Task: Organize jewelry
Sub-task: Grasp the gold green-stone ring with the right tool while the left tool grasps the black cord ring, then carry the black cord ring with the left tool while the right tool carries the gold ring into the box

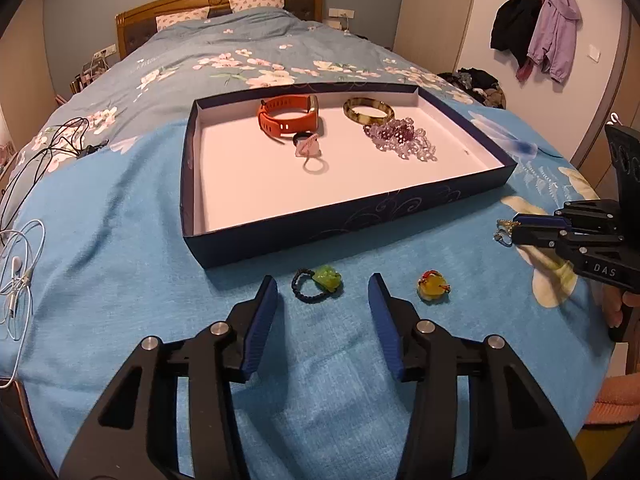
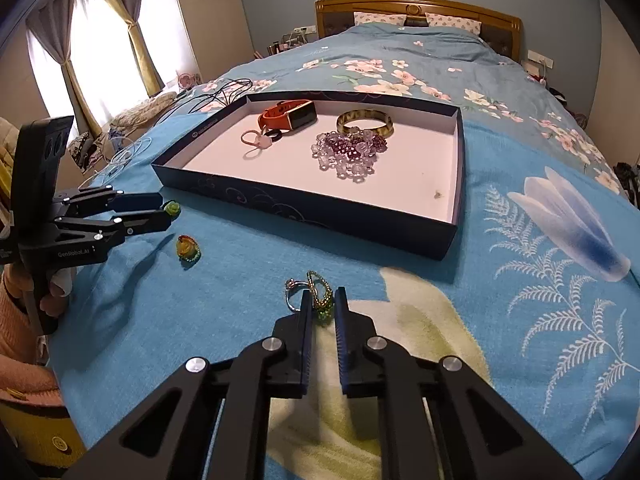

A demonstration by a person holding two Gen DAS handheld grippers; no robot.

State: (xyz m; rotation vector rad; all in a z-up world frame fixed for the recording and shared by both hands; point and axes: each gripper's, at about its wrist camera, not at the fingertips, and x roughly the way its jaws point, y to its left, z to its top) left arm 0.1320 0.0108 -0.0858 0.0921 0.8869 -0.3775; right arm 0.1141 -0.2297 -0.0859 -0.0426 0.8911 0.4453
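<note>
A dark blue tray [image 1: 280,236] [image 2: 320,220] lies on the bed and holds an orange watch [image 1: 286,116], a mottled bangle [image 1: 369,110], purple beads [image 1: 400,140] and a pink hair tie [image 1: 310,152]. My left gripper [image 1: 323,288] is open just short of a green-charm hair tie [image 1: 318,284] [image 2: 172,208]. A yellow charm ring [image 1: 432,286] [image 2: 187,249] lies to its right. My right gripper [image 2: 323,300] [image 1: 516,228] is shut on a gold and green brooch [image 2: 320,292], beside a silver ring [image 2: 292,292].
The bed has a blue floral blanket [image 1: 120,240]. White earphones [image 1: 16,276] and black cables [image 1: 60,148] lie at the left. Coats [image 1: 536,28] hang on the right wall. A wooden headboard [image 1: 220,0] stands at the far end.
</note>
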